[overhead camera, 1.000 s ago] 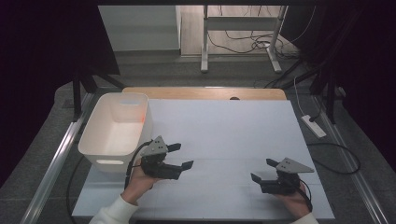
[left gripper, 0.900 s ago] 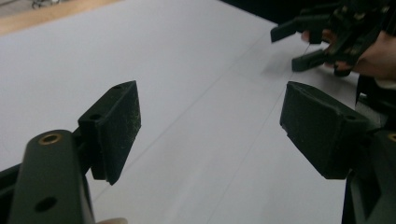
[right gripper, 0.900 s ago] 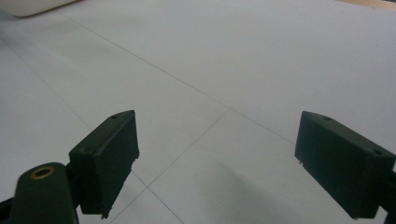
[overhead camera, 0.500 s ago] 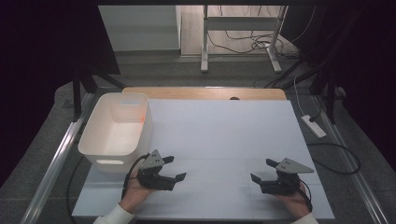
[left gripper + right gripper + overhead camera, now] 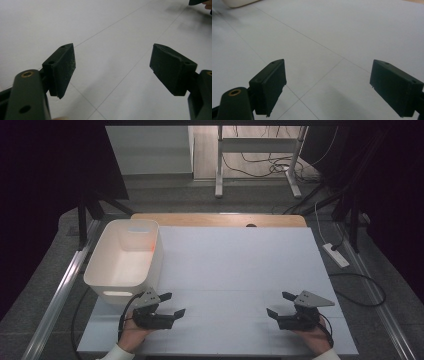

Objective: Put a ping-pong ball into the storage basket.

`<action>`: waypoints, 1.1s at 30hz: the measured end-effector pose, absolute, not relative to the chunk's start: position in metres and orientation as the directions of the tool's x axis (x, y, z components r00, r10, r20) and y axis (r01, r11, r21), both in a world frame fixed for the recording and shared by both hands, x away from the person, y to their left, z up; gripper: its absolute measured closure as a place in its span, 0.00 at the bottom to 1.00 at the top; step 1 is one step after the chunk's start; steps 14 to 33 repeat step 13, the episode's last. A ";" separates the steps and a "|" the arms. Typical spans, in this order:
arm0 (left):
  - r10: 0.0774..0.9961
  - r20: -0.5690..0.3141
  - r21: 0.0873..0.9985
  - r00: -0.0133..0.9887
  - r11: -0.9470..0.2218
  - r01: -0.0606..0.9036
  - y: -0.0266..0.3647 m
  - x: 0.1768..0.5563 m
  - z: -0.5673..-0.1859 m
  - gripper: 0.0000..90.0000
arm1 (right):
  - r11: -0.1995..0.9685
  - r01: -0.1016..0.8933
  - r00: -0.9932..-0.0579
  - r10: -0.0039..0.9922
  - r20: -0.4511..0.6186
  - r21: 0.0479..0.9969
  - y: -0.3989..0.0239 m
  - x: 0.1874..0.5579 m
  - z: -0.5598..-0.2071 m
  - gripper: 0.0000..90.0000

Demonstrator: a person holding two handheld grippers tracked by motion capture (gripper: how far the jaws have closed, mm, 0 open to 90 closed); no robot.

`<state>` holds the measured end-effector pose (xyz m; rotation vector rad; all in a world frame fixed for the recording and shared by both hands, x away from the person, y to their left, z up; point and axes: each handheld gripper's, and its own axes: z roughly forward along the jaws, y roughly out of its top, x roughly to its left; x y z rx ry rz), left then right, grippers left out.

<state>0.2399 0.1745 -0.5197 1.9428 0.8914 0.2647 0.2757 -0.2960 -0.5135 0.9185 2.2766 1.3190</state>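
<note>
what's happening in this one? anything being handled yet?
Nothing is held. A person has a hand-held gripper in each hand, low over the near edge of the white table top. The left hand-held gripper sits just in front of the white bin, jaws open with nothing between them. The right hand-held gripper is near the right front corner, also open with nothing between its jaws. The two point toward each other. No loose items are visible on the table top.

You have a white, faintly gridded desk (image 5: 240, 265) with a bare wooden strip along its far edge. Beyond it stands a white metal frame (image 5: 255, 150) on grey floor, with loose black cables behind. A white power strip (image 5: 336, 255) lies on the floor right of the desk.
</note>
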 end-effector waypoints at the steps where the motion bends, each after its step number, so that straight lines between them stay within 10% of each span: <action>1: 0.683 -0.172 0.832 0.710 -0.285 0.476 0.175 0.240 -0.520 0.24 | 0.355 0.358 -0.728 0.686 0.020 0.863 -0.296 0.275 -0.514 0.15; 33: 0.688 -0.179 0.832 0.703 -0.276 0.482 0.179 0.241 -0.520 0.24 | 0.363 0.357 -0.732 0.681 0.017 0.861 -0.295 0.275 -0.515 0.15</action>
